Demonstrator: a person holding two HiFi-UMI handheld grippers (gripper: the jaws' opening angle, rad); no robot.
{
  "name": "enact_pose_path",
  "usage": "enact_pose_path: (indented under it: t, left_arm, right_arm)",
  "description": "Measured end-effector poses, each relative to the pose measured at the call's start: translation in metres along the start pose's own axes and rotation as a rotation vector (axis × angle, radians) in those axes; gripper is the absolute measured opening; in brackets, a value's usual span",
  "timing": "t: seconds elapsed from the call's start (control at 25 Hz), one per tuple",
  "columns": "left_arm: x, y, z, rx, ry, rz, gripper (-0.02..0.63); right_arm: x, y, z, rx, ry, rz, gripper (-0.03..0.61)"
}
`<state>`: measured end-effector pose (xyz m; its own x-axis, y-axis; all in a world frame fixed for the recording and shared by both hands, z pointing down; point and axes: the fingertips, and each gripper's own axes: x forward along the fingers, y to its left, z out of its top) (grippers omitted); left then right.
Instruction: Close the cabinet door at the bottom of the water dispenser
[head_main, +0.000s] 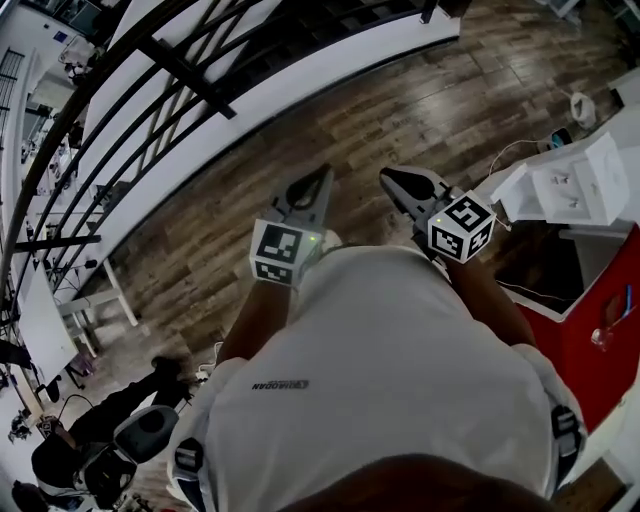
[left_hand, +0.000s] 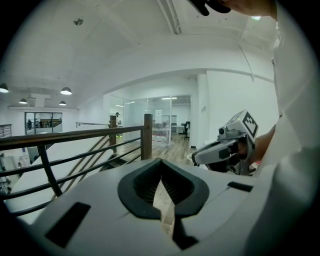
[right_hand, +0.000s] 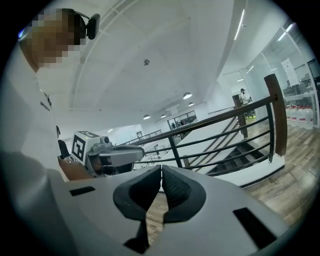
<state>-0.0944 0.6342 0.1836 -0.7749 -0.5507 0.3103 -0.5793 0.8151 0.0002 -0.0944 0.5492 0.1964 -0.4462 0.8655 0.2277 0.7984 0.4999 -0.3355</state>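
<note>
Head view from above: one person in a white shirt (head_main: 380, 380) holds two grippers side by side at chest height over a wooden floor (head_main: 400, 110). Left gripper (head_main: 320, 176): both jaws pressed together along their ribbed pads, nothing between them, as its own view shows (left_hand: 161, 162). Right gripper (head_main: 389, 179): both jaws likewise closed tip to tip and empty (right_hand: 161, 168). Each gripper carries one marker cube, two in all, the left cube (head_main: 280, 252) and the right cube (head_main: 461, 226). Each gripper view also catches the other gripper alongside and apart from it. One water dispenser (head_main: 575, 185) stands on the floor at the right edge of the head view, beside the right gripper but touching neither gripper; it has a white top and a red lower panel (head_main: 585, 350), with a dark opening between. Whether that panel is the cabinet door cannot be told. One railing (head_main: 150, 100) with black bars runs along the floor's far edge.
</note>
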Motion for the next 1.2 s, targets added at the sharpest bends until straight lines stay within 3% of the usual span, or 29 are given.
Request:
enact_pose_path:
  t: [0.72, 1.2]
  left_arm:
    - [0.084, -0.164, 0.011, 0.062, 0.049, -0.143, -0.008]
    - [0.157, -0.278, 0.030, 0.133, 0.086, -0.325, -0.008]
  right_arm:
    - [-0.169, -0.071, -0.032, 0.081, -0.100, -0.134, 0.021]
    - [-0.300, -0.119, -0.062, 0.175, -0.164, -0.320, 0.021]
